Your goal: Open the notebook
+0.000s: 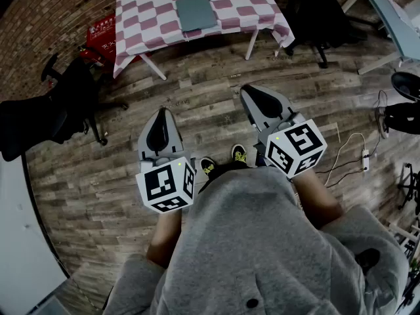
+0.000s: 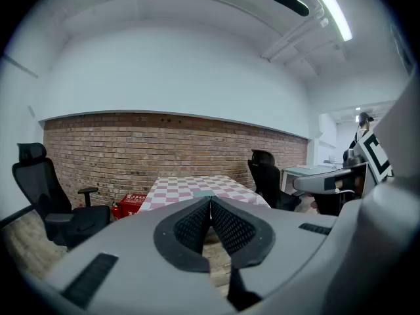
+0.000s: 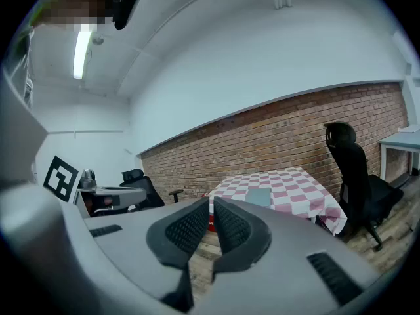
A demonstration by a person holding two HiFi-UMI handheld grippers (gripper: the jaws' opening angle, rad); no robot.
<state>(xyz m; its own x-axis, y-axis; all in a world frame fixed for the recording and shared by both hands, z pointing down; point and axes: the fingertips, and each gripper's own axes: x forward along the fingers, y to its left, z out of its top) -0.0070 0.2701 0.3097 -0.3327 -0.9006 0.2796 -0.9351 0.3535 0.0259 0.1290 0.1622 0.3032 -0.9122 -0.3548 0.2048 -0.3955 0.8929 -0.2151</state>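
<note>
**Asker:** Where is the notebook?

**Describer:** At twelve o'clock in the head view. A thin grey-green notebook (image 1: 195, 13) lies flat and closed near the middle of a table (image 1: 141, 8) draped in a pink-and-white checked cloth. It is well apart from the person, who stands on a wood-plank floor.

**Asker:** And the tools?

**Describer:** The left gripper (image 1: 161, 118) sits at seven o'clock of the notebook and the right gripper (image 1: 254, 97) at five o'clock. Both are aimed toward the table. Each has its jaws closed tip to tip, with nothing between them.

**Asker:** How will the notebook handle?

**Describer:** It looks slim and light, probably with a fairly stiff cover. Lying flush on the cloth, it offers little for a jaw to get under, and it may slide or drag the cloth. I judge the best hold to be the cover's free edge, opposite the spine and near a corner, while the other gripper presses the pages down. Which edge is the spine is too small to tell.

**Asker:** Anything nearby?

**Describer:** A black office chair (image 1: 46, 120) at nine o'clock, and a second chair (image 1: 315, 12) at one o'clock.
</note>
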